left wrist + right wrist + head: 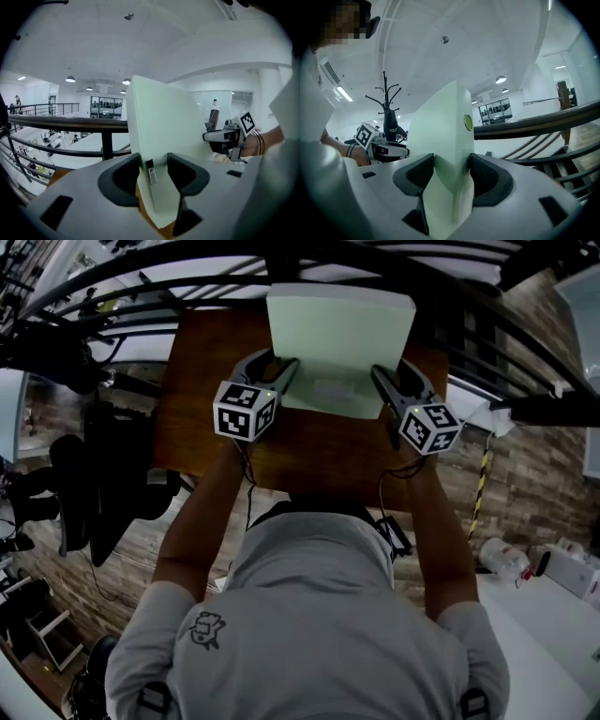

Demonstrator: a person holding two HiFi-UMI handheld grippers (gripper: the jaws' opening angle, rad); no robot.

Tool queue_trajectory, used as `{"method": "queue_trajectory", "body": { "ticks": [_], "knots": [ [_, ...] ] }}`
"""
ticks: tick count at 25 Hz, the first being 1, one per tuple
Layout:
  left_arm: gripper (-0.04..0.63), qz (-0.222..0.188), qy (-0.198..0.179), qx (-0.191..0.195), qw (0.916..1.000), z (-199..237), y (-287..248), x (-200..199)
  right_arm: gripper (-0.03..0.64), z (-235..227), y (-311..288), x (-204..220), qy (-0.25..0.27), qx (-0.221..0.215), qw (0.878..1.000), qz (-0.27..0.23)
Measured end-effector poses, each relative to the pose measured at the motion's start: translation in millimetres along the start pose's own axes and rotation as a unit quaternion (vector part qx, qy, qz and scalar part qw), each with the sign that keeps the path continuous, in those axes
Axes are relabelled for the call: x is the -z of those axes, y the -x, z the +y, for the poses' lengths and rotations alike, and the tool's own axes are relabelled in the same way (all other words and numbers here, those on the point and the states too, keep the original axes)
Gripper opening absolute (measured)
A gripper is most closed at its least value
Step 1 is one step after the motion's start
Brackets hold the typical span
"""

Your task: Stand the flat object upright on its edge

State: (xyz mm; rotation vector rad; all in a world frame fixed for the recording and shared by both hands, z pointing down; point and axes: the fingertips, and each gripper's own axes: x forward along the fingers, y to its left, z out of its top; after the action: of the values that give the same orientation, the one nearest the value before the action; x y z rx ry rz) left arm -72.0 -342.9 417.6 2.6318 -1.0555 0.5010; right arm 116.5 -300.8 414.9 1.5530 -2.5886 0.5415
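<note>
A person in a grey shirt (309, 615) is reaching both forearms forward over a brown wooden table (202, 427). The left gripper (284, 369) is clamping the left side of a pale green flat box (339, 343), its pads pressing on both faces. The right gripper (386, 382) is gripping the opposite side the same way. The box is rising steeply between them near the table's far edge, its lower corner lying close to the wood; whether it is touching I cannot tell. A round yellow-green sticker (468, 122) is showing on its narrow edge. Beyond, a black railing (65, 123) is running past an open white hall
</note>
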Motion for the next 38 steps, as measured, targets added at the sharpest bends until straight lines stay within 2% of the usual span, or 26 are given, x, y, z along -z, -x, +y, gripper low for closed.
{"method": "queue_trajectory", "body": {
  "ticks": [6,12,17,25,29,38],
  "knots": [
    [0.192,-0.034,-0.031,-0.007,0.9989,4.6,-6.6,-15.4,0.238,-4.5,-3.6,-8.5,0.028,0.017,0.999,-0.038],
    [0.192,-0.072,-0.054,-0.016,0.9958,11.6,-11.8,-20.2,0.238,-8.2,-12.3,1.3,0.048,0.022,0.997,-0.065],
    [0.192,-0.073,-0.066,-0.015,0.9951,15.1,-26.5,-3.0,0.238,-17.3,-18.1,19.2,0.048,0.031,0.996,-0.070],
    [0.190,-0.082,-0.075,-0.029,0.9934,29.7,-43.3,27.6,0.238,-27.2,-42.1,45.8,0.094,0.033,0.993,-0.064],
    [0.190,-0.084,-0.088,-0.031,0.9921,32.1,-51.6,39.5,0.238,-35.4,-50.7,63.9,0.099,0.034,0.993,-0.054],
    [0.189,-0.085,-0.084,-0.032,0.9923,38.0,-68.6,56.6,0.238,-47.1,-62.3,81.3,0.108,0.040,0.992,-0.043]
  ]
}}
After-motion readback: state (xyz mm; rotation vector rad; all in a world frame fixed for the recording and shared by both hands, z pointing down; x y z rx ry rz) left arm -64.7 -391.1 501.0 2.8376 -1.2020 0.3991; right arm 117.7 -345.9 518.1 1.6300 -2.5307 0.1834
